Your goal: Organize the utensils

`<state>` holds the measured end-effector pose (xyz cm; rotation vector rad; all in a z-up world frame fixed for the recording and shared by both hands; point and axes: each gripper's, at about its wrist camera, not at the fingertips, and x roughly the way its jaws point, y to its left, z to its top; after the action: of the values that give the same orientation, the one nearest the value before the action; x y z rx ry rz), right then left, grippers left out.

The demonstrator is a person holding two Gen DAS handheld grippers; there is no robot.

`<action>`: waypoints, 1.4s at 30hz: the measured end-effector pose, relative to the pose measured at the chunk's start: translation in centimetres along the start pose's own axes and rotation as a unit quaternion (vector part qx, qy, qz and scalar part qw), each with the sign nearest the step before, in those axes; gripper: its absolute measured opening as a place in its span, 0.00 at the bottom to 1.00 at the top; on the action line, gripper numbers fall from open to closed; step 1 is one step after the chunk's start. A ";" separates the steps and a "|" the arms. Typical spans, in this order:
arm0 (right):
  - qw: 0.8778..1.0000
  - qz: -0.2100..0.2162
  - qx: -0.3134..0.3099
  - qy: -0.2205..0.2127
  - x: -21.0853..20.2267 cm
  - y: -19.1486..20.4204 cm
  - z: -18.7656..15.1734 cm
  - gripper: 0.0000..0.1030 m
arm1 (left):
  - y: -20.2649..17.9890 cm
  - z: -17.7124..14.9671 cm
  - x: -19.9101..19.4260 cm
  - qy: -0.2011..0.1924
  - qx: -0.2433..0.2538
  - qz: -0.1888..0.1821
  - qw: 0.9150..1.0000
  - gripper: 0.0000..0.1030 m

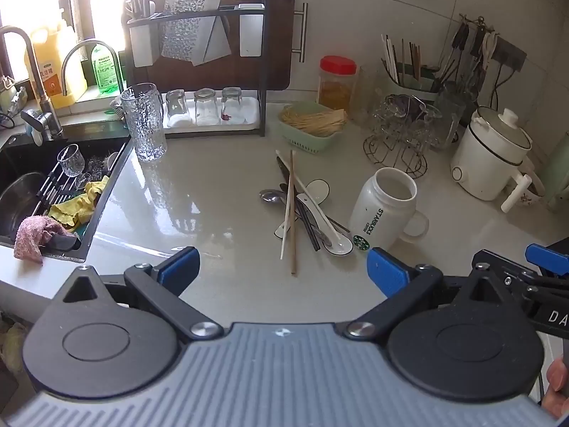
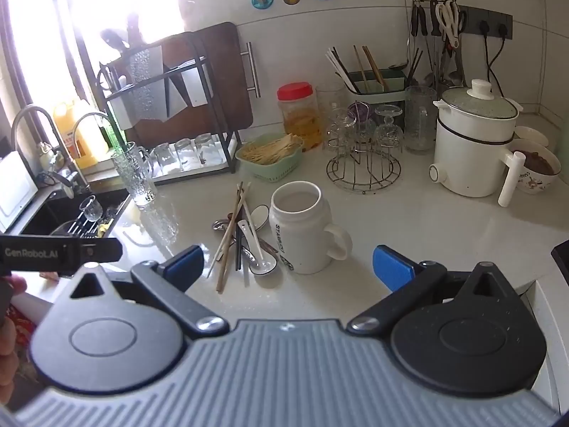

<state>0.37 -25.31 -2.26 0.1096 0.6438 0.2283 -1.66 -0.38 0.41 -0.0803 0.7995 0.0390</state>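
A loose heap of utensils [image 1: 302, 210] lies on the pale countertop: wooden and white chopsticks, black chopsticks, metal spoons and white ceramic spoons. The same utensil heap [image 2: 245, 238] shows in the right wrist view. A white Starbucks mug [image 1: 387, 210] stands upright and empty just right of it, handle to the right; the mug [image 2: 302, 231] sits between the right fingers' line of sight. My left gripper [image 1: 281, 267] hovers open short of the heap, nothing between its blue pads. My right gripper [image 2: 288, 267] is open too, near the mug, holding nothing.
A green utensil caddy [image 2: 377, 83] with chopsticks stands at the back wall. A wire glass rack [image 2: 362, 156], white electric pot [image 2: 473, 149], red-lidded jar [image 2: 298, 114], green basket [image 2: 270, 158], tall glass [image 1: 144, 121] and dish rack [image 1: 199, 71] ring the counter. The sink [image 1: 53, 192] is at left.
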 end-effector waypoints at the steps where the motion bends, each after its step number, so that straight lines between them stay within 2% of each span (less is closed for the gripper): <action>1: 1.000 -0.003 0.003 -0.001 -0.1 -0.2 0.0 1.00 | 0.0 0.0 0.0 -0.001 0.001 0.000 1.000 0.99; 13: 1.000 -0.011 0.010 -0.006 -0.6 -1.3 -0.3 1.00 | -1.0 -0.1 0.2 0.001 0.011 -0.007 1.000 0.99; 42: 1.000 -0.012 0.001 -0.004 0.2 -0.6 0.0 1.00 | -1.5 0.8 1.3 0.012 0.028 -0.003 1.000 0.99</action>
<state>0.64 -25.81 -2.51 0.1050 0.6374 0.2036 -0.10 -1.81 0.07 -0.0312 0.8246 0.0093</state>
